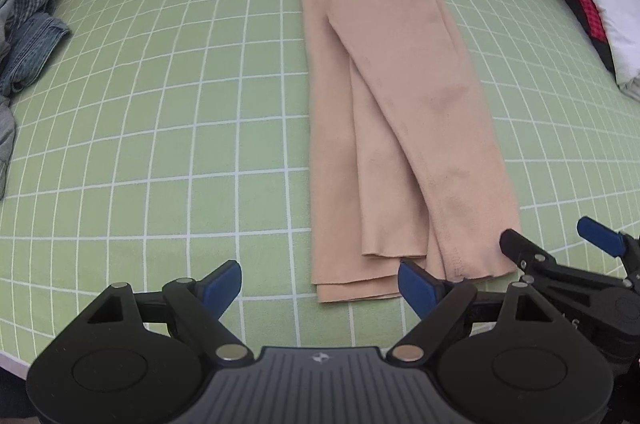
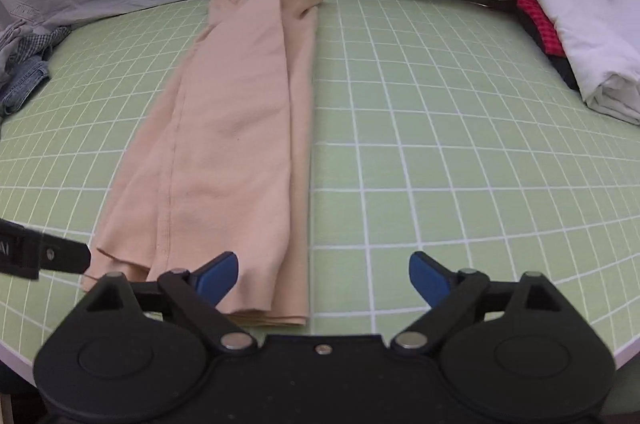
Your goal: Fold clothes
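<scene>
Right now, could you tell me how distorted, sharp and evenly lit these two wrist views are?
Left wrist view: strong fisheye, the green grid sheet bows outward, corners are vignetted black, the beige garment is sharp, light is soft with no glare. Right wrist view: same curvature, even light, faint softness along the garment's right edge.

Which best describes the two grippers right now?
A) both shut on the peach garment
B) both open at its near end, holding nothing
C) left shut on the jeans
B: the left gripper and right gripper both stand open at the near hem of the peach garment, gripping nothing.
</scene>
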{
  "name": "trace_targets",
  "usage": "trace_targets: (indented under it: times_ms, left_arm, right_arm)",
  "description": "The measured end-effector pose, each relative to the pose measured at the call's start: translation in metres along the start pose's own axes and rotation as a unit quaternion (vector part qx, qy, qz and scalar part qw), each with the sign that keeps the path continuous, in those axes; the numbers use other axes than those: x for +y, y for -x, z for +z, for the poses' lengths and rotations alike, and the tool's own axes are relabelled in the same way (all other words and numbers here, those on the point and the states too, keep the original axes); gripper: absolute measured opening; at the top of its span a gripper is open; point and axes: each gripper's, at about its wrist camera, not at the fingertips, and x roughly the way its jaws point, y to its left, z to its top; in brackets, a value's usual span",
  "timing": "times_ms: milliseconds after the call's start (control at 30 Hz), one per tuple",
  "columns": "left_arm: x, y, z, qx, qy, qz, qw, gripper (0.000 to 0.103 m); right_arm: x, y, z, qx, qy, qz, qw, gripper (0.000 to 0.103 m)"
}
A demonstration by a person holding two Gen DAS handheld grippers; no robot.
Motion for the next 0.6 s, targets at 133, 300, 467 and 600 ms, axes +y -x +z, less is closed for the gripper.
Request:
trace_targets:
  times_ms: [133,300,467,600]
  left_arm:
    - [-0.005,-0.02,0.005,0.004,-0.014,-0.004,0.9999,0.086]
    - [-0.011,-0.038,0.01,-0.003,-0.045,0.005,0.999,0.086]
    - [-0.009,-0.05,0.014,-0.008,-0.046,-0.02,0.9987,0.084]
    - [-0.01,-0.06,0.01,-0.007,-0.03,-0.039,0.9987,0.066]
  right_arm:
    - [-0.001,-0.011,0.003,0.005,-0.032,0.046,0.998,0.095]
    - [0.006,-0.029,0.005,0.011,-0.017,0.041,0.999,0.092]
    - [0.003,-0.035,0.007,0.007,-0.021,0.068,0.997,0.082]
    - [0.007,-0.036,0.008,-0.002,0.005,0.089,0.996,0.066]
